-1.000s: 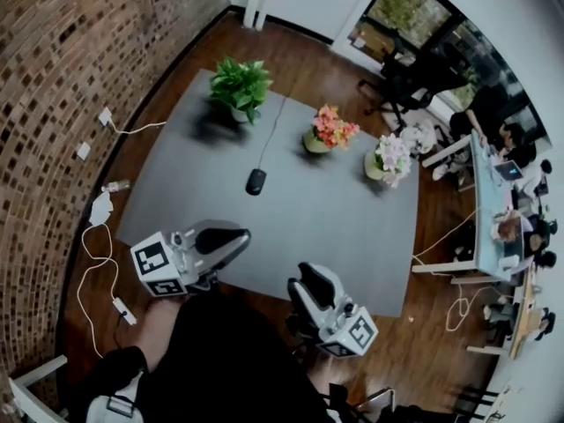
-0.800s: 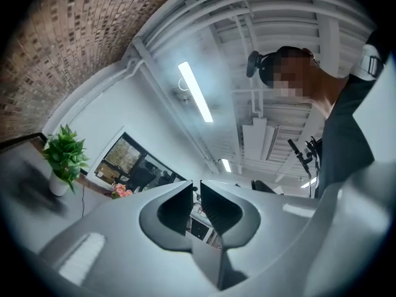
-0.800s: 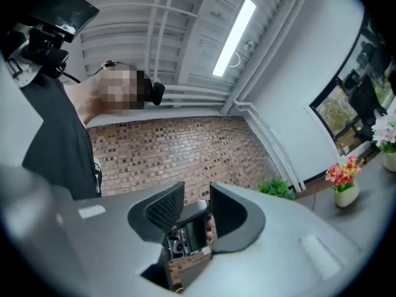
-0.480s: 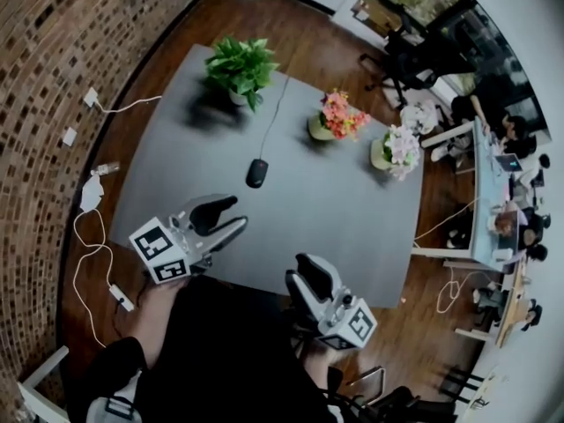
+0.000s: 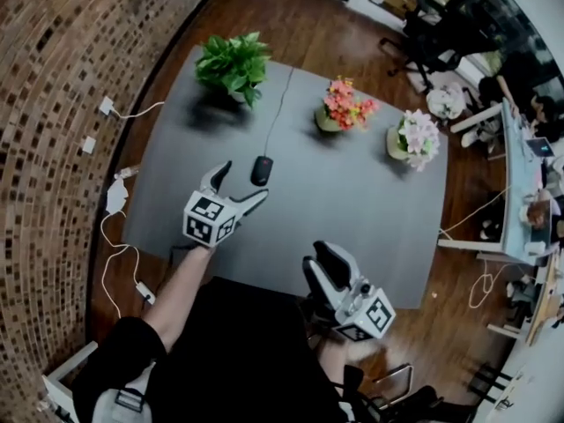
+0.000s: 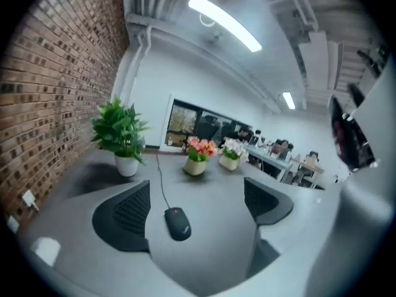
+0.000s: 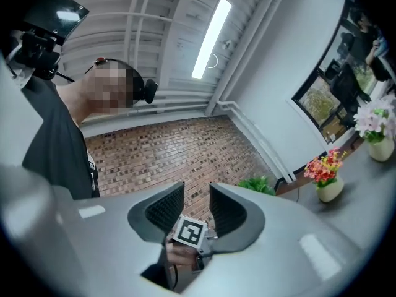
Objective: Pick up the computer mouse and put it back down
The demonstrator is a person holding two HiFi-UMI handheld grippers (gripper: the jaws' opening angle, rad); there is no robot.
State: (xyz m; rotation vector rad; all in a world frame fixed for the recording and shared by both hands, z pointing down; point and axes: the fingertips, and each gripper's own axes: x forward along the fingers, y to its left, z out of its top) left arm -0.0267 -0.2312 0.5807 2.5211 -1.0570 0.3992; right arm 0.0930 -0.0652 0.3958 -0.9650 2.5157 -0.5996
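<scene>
**Head view.** The likeliest slip is a crooked catch. The computer mouse (image 5: 261, 169) lies on the grey counter (image 5: 370, 210) just past the tips of the left gripper (image 5: 242, 183), at about 1 o'clock from it. If the jaws close before they straddle it, I judge they would nudge it away rather than grip it. Its cable (image 5: 280, 104) runs off toward 12 o'clock, between the plant and the flower pots, and could tug back on a lift. The left jaws are spread wide and opening, touching nothing. The right gripper (image 5: 324, 267) hangs over the counter's near edge at 5 o'clock, well apart from the mouse.

**Left gripper view.** The mouse (image 6: 177, 222) sits ahead of the jaws and off-centre, toward the 9 o'clock pad (image 6: 131, 214). That pad would probably meet it first and skew it. Both pads are clear of it, with only bare counter between them.

**Right gripper view.** The right gripper (image 7: 197, 206) has its jaws drawn in to a narrow gap and grips nothing. Only the left gripper's marker cube (image 7: 189, 231) shows beyond them, at 6 o'clock.
</scene>
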